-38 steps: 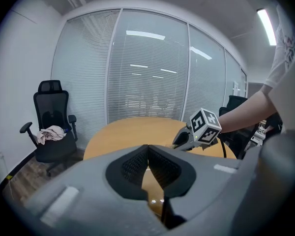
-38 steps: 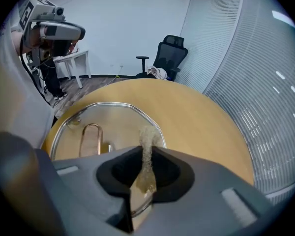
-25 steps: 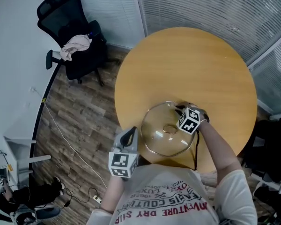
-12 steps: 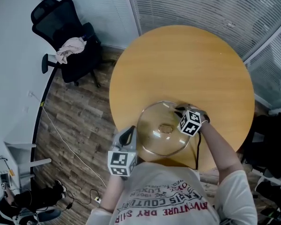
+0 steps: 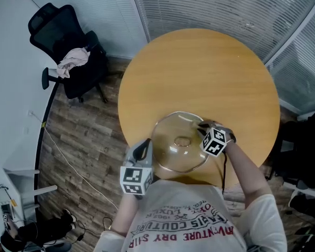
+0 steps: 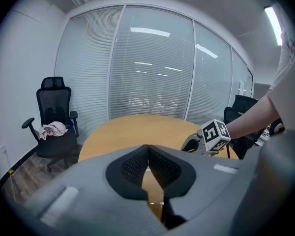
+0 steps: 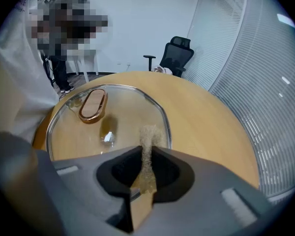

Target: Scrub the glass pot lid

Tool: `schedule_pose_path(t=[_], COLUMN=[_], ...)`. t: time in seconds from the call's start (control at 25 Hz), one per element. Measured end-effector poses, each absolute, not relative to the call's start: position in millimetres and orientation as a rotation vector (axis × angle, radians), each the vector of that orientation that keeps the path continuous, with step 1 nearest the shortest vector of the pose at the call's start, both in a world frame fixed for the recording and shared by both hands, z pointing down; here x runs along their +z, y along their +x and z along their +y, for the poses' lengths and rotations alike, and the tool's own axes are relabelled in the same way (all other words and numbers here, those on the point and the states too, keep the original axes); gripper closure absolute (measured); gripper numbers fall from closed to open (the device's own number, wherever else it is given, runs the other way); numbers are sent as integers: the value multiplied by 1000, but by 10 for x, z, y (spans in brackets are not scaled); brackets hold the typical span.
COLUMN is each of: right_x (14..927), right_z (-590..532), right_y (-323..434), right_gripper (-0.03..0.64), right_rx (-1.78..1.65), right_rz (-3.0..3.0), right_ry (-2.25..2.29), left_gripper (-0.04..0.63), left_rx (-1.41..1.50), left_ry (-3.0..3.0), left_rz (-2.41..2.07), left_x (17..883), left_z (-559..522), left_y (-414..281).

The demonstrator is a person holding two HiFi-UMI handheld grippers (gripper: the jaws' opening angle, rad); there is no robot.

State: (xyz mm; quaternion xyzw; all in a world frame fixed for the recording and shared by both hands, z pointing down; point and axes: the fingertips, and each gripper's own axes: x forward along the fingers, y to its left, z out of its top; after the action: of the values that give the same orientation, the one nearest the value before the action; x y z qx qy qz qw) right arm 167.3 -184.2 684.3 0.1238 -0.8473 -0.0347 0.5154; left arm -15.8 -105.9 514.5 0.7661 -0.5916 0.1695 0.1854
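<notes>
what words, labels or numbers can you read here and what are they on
"COUTURE": red print on the shirt, upside down in the head view; other words too blurred.
Cubes on the left tool and right tool: square patterns, no words.
Glass lid: none.

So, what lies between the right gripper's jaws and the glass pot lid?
A thin tan scrub pad, clamped in the right gripper, its end reaching the glass pot lid. The right gripper view shows this.

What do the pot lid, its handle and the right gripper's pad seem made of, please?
Glass pot lid: clear glass with a shiny metal rim; the table shows through. Handle: glossy copper-brown, perhaps metal or wood. Scouring pad: coarse tan fibre, apparently.
</notes>
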Motion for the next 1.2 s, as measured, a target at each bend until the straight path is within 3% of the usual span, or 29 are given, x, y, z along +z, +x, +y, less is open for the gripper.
schedule_pose_path(t=[0.64, 1.2], right_x=[6856, 6806], right_z=[-1056, -463], right_y=[2091, 1922], right_gripper=[558, 558], right_rx=[36, 294], right_rz=[-1994, -1906], right_ry=[532, 838], left_gripper=[588, 588], left_rx=[459, 496], left_ry=[2291, 2401], left_rz=[-1521, -1294], left_x=[5087, 5205], left_z=[-980, -802], left_y=[-5, -104])
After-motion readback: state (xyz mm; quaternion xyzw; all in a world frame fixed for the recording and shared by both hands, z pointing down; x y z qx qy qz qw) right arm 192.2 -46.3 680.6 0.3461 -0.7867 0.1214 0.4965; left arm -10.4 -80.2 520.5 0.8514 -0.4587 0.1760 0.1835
